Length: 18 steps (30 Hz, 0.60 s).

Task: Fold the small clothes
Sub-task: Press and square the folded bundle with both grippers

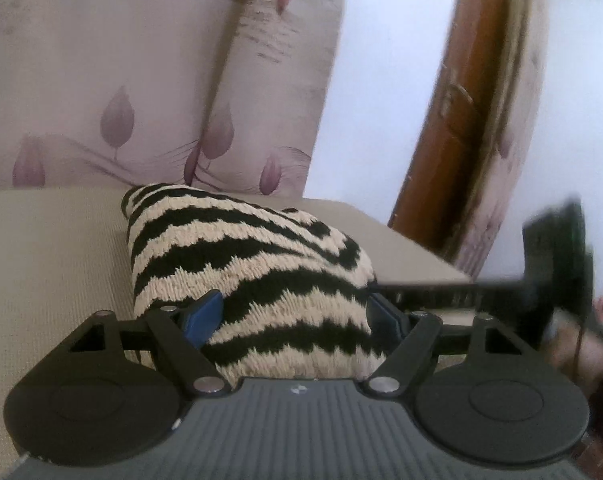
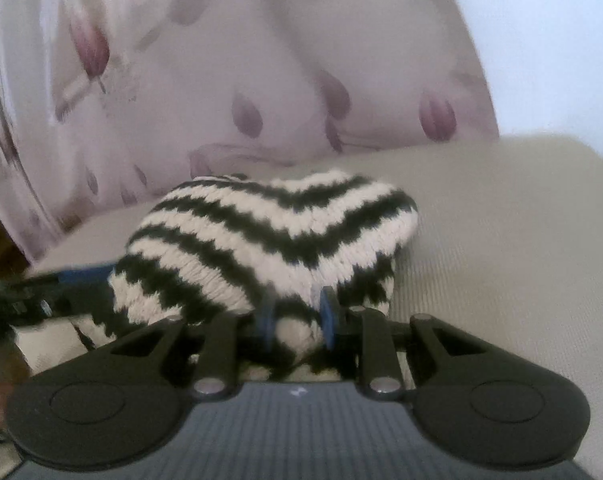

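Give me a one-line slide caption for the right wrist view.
Right gripper pinches a bunched fold of the black-and-cream striped knit garment on the beige table, floral curtain behind.

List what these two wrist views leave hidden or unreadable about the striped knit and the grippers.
- Striped knit: garment type unclear in both views; it is bunched up.
- Left hand-held gripper: right fingertip buried in knit, left wrist view.
- Right hand-held gripper: held fabric's edge hidden, right wrist view.
- Door: blurred, left wrist view.
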Each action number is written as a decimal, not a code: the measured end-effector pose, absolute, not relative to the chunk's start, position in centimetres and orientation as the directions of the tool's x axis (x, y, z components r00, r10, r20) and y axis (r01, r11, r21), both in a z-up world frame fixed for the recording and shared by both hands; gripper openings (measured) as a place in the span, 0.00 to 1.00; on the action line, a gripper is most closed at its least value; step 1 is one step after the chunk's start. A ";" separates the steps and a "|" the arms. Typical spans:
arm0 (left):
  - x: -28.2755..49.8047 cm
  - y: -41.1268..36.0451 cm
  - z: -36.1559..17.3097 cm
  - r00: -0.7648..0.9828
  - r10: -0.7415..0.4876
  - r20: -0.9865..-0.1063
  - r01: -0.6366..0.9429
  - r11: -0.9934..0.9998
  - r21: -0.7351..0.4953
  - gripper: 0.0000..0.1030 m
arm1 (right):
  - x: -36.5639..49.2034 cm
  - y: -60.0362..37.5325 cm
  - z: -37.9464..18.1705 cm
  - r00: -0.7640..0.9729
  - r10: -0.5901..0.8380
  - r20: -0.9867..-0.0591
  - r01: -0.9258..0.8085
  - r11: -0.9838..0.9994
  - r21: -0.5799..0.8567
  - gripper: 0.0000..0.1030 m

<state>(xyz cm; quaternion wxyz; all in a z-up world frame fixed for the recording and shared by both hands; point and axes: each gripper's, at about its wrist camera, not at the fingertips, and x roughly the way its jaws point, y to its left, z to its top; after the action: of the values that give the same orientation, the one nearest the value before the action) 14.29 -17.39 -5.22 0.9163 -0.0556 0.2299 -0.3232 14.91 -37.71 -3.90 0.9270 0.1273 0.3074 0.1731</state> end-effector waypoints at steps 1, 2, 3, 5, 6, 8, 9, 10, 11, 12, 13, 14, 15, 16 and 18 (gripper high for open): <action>14.2 -17.5 -5.3 0.689 -0.613 -0.386 0.570 0.788 -0.234 0.75 | 15.1 -37.9 -3.6 0.748 0.406 -0.525 -0.242 0.903 0.354 0.22; 14.1 -17.5 -5.3 0.691 -0.613 -0.384 0.571 0.788 -0.230 0.76 | 15.3 -38.1 -2.9 0.749 0.419 -0.513 -0.248 0.895 0.370 0.23; 14.1 -17.4 -5.3 0.689 -0.616 -0.381 0.571 0.786 -0.238 0.76 | 15.4 -38.5 -2.2 0.762 0.427 -0.487 -0.253 0.889 0.383 0.23; 14.1 -17.3 -5.4 0.689 -0.619 -0.377 0.568 0.784 -0.249 0.77 | 16.2 -38.7 -0.5 0.792 0.419 -0.443 -0.261 0.890 0.374 0.23; 14.1 -17.2 -5.4 0.689 -0.619 -0.377 0.566 0.784 -0.254 0.77 | 17.0 -38.6 0.1 0.798 0.411 -0.441 -0.264 0.896 0.358 0.23; 14.0 -17.2 -5.5 0.687 -0.622 -0.376 0.564 0.783 -0.264 0.80 | 19.5 -37.8 0.6 0.798 0.382 -0.466 -0.257 0.915 0.310 0.23; 13.9 -17.3 -5.5 0.688 -0.621 -0.376 0.564 0.783 -0.261 0.80 | 20.7 -37.2 0.5 0.789 0.377 -0.485 -0.263 0.921 0.289 0.23; 13.9 -17.5 -5.3 0.690 -0.619 -0.376 0.564 0.785 -0.256 0.80 | 21.9 -36.8 0.4 0.783 0.365 -0.504 -0.259 0.928 0.270 0.23; 13.8 -17.6 -5.4 0.690 -0.617 -0.377 0.565 0.786 -0.252 0.82 | 23.1 -36.4 0.1 0.777 0.349 -0.523 -0.246 0.934 0.258 0.23; 13.8 -17.7 -5.4 0.690 -0.617 -0.378 0.566 0.786 -0.249 0.82 | 24.6 -36.0 -0.6 0.758 0.348 -0.552 -0.235 0.934 0.267 0.23; 13.8 -17.8 -5.4 0.690 -0.616 -0.380 0.567 0.786 -0.246 0.83 | 25.8 -35.8 -1.4 0.735 0.346 -0.583 -0.222 0.936 0.274 0.23; 13.8 -17.9 -5.4 0.691 -0.613 -0.384 0.566 0.789 -0.240 0.83 | 26.8 -35.4 -2.5 0.711 0.330 -0.621 -0.208 0.942 0.262 0.22; 13.8 -18.0 -5.3 0.693 -0.606 -0.390 0.564 0.793 -0.231 0.83 | 27.2 -34.9 -3.2 0.702 0.323 -0.635 -0.213 0.946 0.246 0.23; 13.9 -18.1 -5.3 0.692 -0.604 -0.396 0.564 0.795 -0.226 0.83 | 27.3 -34.7 -3.6 0.704 0.328 -0.630 -0.223 0.944 0.243 0.23; 14.1 -18.1 -5.0 0.688 -0.603 -0.404 0.561 0.795 -0.231 0.83 | 27.8 -34.6 -3.8 0.701 0.323 -0.636 -0.220 0.946 0.238 0.23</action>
<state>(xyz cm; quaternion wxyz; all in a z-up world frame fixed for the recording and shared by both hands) 14.07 -18.07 -5.05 0.9176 -0.0443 0.2357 -0.3169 27.78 -34.55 -3.84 0.9194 0.0720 0.3573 0.1476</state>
